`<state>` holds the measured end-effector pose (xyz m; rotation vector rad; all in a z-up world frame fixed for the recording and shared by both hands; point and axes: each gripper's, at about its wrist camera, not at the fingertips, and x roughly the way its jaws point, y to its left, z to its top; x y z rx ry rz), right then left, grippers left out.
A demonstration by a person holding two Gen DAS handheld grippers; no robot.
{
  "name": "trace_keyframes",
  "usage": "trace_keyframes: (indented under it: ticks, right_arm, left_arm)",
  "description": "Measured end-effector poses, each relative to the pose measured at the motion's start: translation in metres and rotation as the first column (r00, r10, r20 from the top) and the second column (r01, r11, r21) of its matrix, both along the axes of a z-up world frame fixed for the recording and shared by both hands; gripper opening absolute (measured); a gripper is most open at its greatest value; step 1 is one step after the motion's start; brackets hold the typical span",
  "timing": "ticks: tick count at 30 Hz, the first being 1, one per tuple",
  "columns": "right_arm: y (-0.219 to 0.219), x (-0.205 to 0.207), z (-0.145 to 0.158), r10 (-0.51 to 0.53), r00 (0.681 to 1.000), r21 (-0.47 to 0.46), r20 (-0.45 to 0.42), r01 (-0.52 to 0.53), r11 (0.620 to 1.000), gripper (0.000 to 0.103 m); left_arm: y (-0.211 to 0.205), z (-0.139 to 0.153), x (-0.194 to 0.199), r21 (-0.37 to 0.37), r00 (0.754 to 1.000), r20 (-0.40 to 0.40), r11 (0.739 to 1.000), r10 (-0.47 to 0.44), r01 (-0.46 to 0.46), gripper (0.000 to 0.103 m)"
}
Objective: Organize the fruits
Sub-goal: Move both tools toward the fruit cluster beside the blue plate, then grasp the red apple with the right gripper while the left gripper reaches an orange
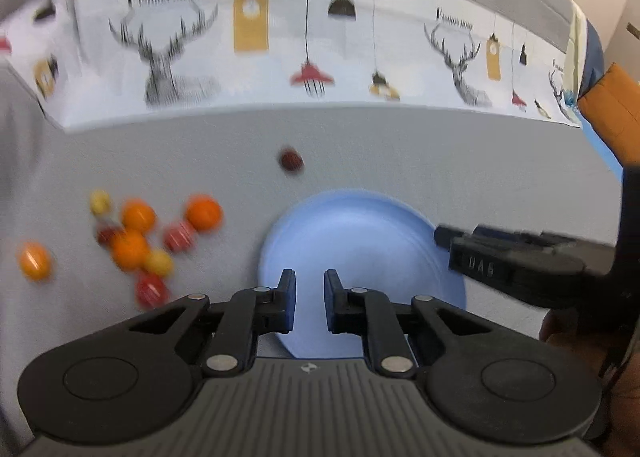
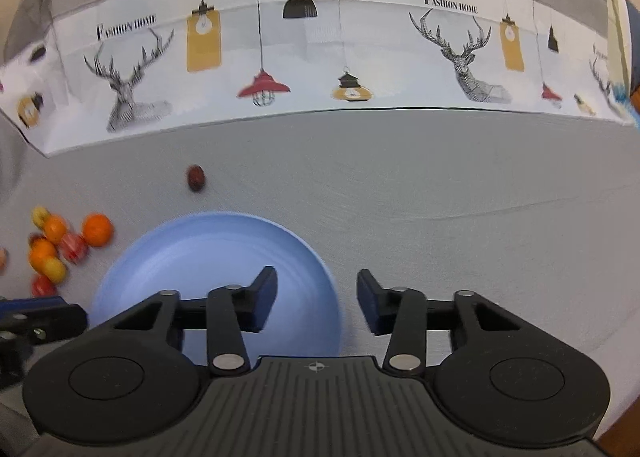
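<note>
A blue plate (image 1: 360, 241) lies empty on the grey table; it also shows in the right wrist view (image 2: 208, 253). A pile of small fruits (image 1: 136, 241), orange, red and yellow, lies left of the plate and shows at the left edge of the right wrist view (image 2: 60, 249). A single dark red fruit (image 1: 291, 161) lies beyond the plate, also in the right wrist view (image 2: 196, 177). My left gripper (image 1: 310, 297) hovers over the plate's near edge, open a little and empty. My right gripper (image 2: 316, 297) is open and empty over the plate's right rim; it also shows in the left wrist view (image 1: 444, 237).
A printed backdrop (image 2: 320, 49) with deer heads and lamps stands along the table's far edge. An orange object (image 1: 612, 105) sits at the far right. Bare grey table (image 2: 480, 217) stretches right of the plate.
</note>
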<state>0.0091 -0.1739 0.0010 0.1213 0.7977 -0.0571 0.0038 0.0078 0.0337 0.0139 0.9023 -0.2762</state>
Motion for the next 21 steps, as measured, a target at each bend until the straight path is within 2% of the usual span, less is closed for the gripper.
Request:
trace_keyframes:
  ticks: [2, 5, 7, 9, 11, 14, 15, 18, 21]
  right_arm:
    - [0.008, 0.000, 0.008, 0.026, 0.999, 0.038, 0.030, -0.027, 0.999, 0.041]
    - [0.026, -0.004, 0.011, 0.079, 0.994, 0.068, 0.072, -0.084, 0.994, 0.041]
    - [0.038, -0.006, 0.011, 0.117, 0.989, 0.082, 0.090, -0.124, 0.989, 0.041]
    - [0.053, -0.008, 0.008, 0.154, 0.983, 0.078, 0.100, -0.162, 0.984, 0.042]
    - [0.065, -0.009, 0.007, 0.185, 0.977, 0.088, 0.110, -0.195, 0.977, 0.042]
    - [0.086, -0.010, 0.004, 0.237, 0.964, 0.095, 0.118, -0.249, 0.964, 0.042]
    - [0.093, -0.009, 0.004, 0.253, 0.960, 0.096, 0.118, -0.265, 0.960, 0.042]
    - [0.118, -0.006, -0.002, 0.320, 0.941, 0.091, 0.111, -0.331, 0.939, 0.042]
    - [0.144, -0.003, -0.009, 0.390, 0.916, 0.080, 0.096, -0.398, 0.914, 0.042]
  left_arm:
    - [0.012, 0.020, 0.009, 0.049, 0.998, 0.060, 0.999, -0.007, 0.004, 0.016]
    - [0.029, 0.035, 0.022, 0.177, 0.985, 0.174, 0.984, -0.009, -0.022, 0.016]
    - [0.043, 0.030, 0.029, 0.238, 0.974, 0.224, 0.970, -0.009, -0.046, 0.016]
    - [0.060, 0.012, 0.031, 0.250, 0.970, 0.241, 0.966, 0.009, -0.071, 0.016]
    - [0.081, -0.013, 0.037, 0.201, 0.986, 0.154, 0.975, 0.062, -0.093, 0.016]
    - [0.114, -0.025, 0.047, 0.088, 0.978, 0.113, 0.979, 0.173, -0.183, 0.016]
    - [0.125, -0.031, 0.051, 0.032, 0.975, 0.068, 0.977, 0.210, -0.213, 0.016]
    - [0.157, -0.041, 0.060, -0.129, 0.959, -0.044, 0.950, 0.280, -0.283, 0.016]
    - [0.179, -0.055, 0.069, -0.223, 0.935, -0.154, 0.911, 0.320, -0.348, 0.018]
